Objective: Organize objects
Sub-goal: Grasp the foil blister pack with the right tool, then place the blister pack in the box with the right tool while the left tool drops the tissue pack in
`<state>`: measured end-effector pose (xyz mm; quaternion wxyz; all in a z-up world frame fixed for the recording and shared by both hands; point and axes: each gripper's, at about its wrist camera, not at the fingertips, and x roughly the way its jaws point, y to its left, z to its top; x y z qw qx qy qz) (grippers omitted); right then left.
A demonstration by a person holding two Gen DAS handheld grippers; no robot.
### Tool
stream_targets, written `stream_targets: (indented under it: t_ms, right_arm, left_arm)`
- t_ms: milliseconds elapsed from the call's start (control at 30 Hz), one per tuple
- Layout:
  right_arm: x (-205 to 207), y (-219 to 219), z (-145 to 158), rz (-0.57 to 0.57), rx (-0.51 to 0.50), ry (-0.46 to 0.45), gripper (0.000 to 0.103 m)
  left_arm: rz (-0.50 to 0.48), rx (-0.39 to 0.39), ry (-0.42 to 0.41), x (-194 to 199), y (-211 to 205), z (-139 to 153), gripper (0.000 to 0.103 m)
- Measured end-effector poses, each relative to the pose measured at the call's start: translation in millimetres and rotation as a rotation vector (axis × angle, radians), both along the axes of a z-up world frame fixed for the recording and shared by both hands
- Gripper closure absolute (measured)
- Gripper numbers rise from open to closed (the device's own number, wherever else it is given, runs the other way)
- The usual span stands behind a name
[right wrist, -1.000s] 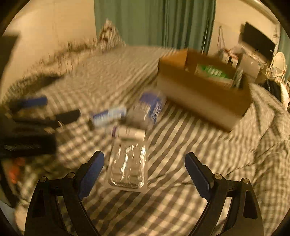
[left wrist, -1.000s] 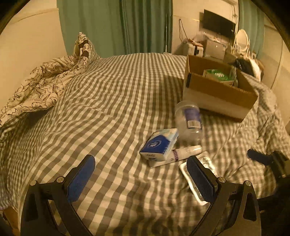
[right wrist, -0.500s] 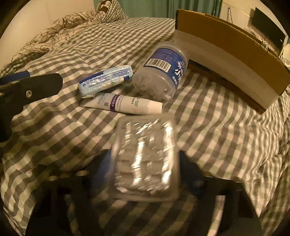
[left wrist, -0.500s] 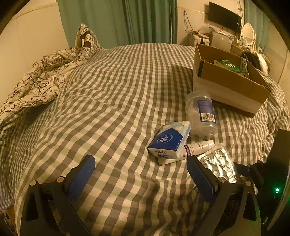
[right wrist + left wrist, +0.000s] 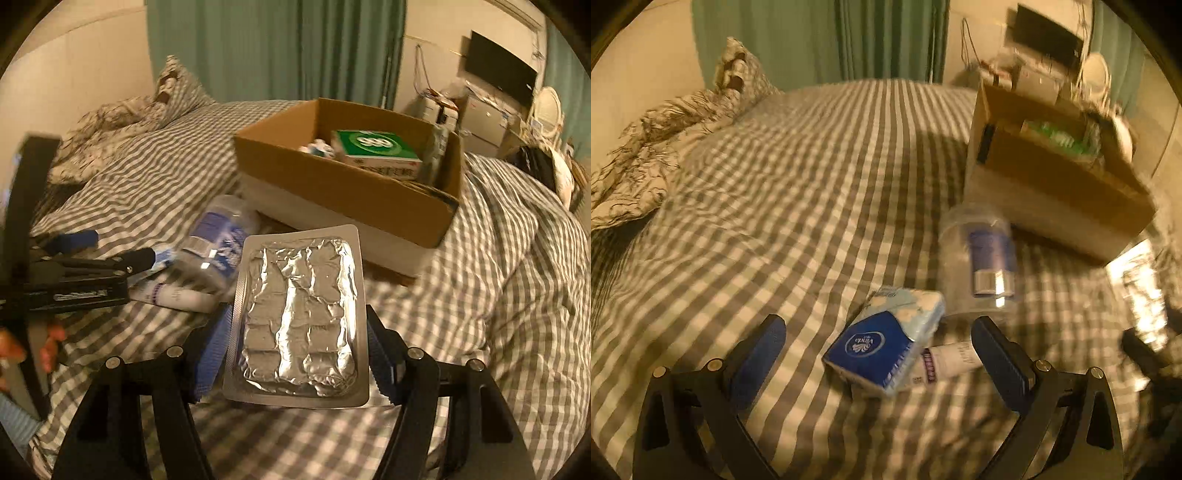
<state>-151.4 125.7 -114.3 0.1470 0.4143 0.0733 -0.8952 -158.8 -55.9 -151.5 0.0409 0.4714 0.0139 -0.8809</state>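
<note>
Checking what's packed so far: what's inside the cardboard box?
A green carton and a small white-blue item in the box; the near wall hides anything lower.

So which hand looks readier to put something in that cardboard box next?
The right gripper: it already holds the foil blister pack, facing the cardboard box. The left gripper is open, over the tissue pack.

The brand "Vinda" is printed in white within an oval on the blue tissue pack (image 5: 886,347). "999" is shown in white on the green box (image 5: 376,147). Other labels are blurred and cannot be read.
</note>
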Motion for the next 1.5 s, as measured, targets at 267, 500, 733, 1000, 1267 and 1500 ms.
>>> stream_targets:
  t_ms: [267,500,733,1000,1267,1500]
  right_arm:
    - [-12,12,-24,-0.010,-0.032,-0.067,0.035]
    - [-9,13,-24,-0.003,-0.033,-0.068,0.035]
    - [6,12,-4,-0.001,-0.035,-0.028,0.035]
    - [34,15,51,-0.004,-0.037,0.079,0.035]
    - [32,23,152,0.019,-0.038,0.276,0.035]
    - [-28,45,194,-0.031,-0.089,0.314,0.035]
  left_arm:
    - [-0.057,-0.050,-0.070,-16,11,-31,0.033]
    - [-0.060,0.011,-0.082,-10,5,-28,0.059]
    - [-0.099,0.028,-0.022,23,17,6,0.060]
    - [-0.173,0.063,0.109,55,34,78,0.060]
    - [-0.275,0.072,0.231,40,58,165,0.060]
    - [-0.336,0.066,0.251,-22,94,196,0.060]
